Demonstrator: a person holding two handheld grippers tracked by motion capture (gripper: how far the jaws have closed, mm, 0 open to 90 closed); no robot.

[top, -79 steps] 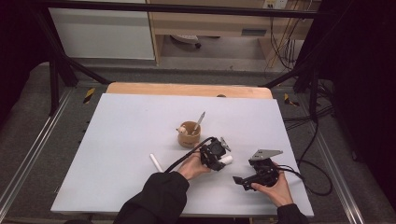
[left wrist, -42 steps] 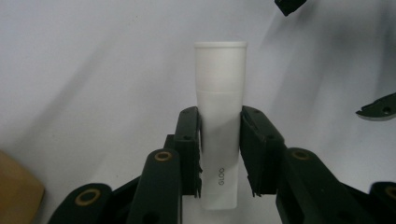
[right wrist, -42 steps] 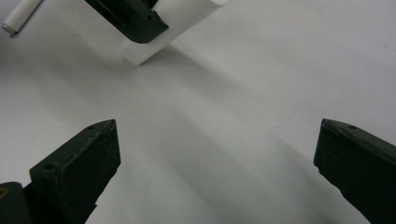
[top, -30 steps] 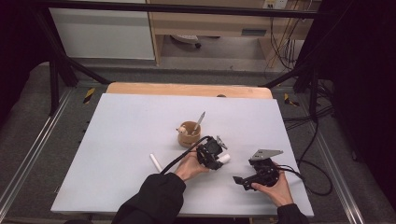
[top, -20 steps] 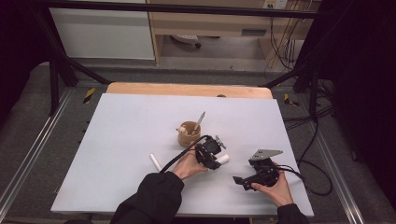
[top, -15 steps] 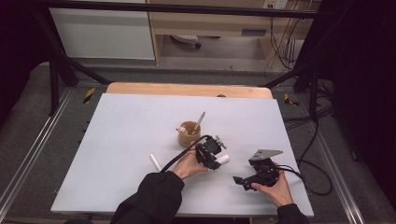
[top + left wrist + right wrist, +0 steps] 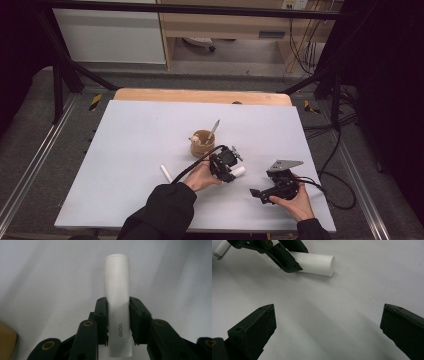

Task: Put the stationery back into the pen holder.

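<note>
A white glue stick (image 7: 117,285) marked GLOO lies between the jaws of my left gripper (image 7: 117,305), which is shut on its lower half. In the high view this gripper (image 7: 226,167) is near the table's middle front, and the stick's free end (image 7: 239,171) pokes out to the right, low over the white table. My right gripper (image 7: 256,192) rests to the right of it near the front edge. Its jaws stand wide open (image 7: 328,310) with nothing between them, facing the stick (image 7: 315,263) and the left gripper (image 7: 285,258).
A brown wooden cup (image 7: 202,143) with a spoon or stick in it stands just behind the left gripper. A small white stick (image 7: 165,173) lies to the left of the left hand. The white table top (image 7: 125,150) has a wooden edge at the back.
</note>
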